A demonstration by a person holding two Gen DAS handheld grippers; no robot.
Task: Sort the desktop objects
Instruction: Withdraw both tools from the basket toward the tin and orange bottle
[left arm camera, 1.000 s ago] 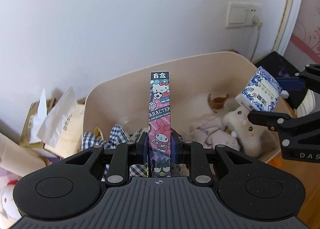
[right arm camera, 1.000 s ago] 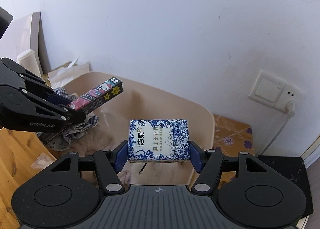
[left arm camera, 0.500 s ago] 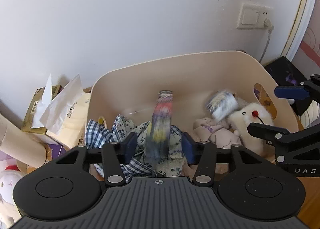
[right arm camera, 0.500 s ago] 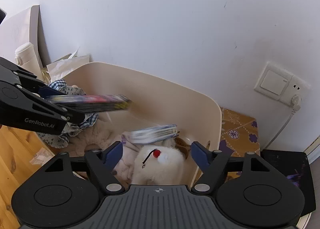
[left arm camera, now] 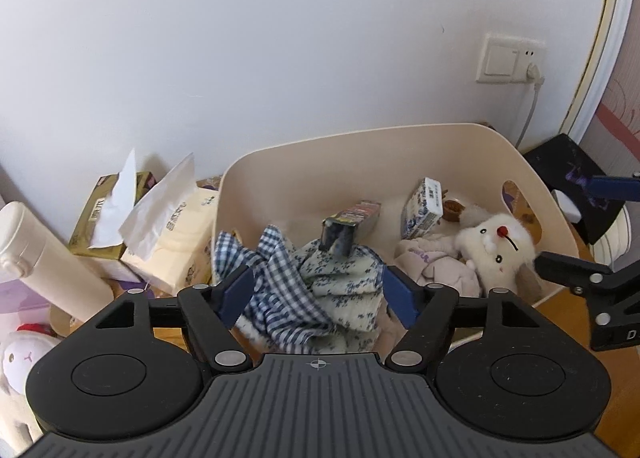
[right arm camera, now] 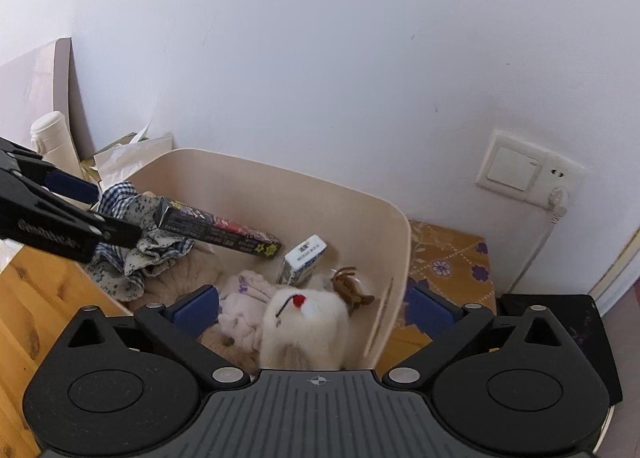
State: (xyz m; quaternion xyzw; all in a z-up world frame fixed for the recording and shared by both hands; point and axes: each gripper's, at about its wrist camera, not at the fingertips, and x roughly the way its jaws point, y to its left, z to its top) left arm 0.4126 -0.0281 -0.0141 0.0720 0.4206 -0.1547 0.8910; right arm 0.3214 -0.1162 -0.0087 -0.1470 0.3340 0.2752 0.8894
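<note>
Both tools, left (left arm camera: 318, 292) and right (right arm camera: 314, 308), gape empty above the bin (left arm camera: 400, 154); long box (right arm camera: 218, 228) and tissue pack (right arm camera: 302, 260) inside.

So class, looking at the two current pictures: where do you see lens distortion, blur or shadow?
Left wrist view: the door frame bows from fisheye distortion, the character box looks sharp, and the tissue packs cast soft shadows on the wall. Right wrist view: dark corners, and the plush toy looks slightly soft.

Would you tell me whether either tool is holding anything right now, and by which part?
Nothing is held: the left tool and right tool are both open and empty above the bin.
</note>
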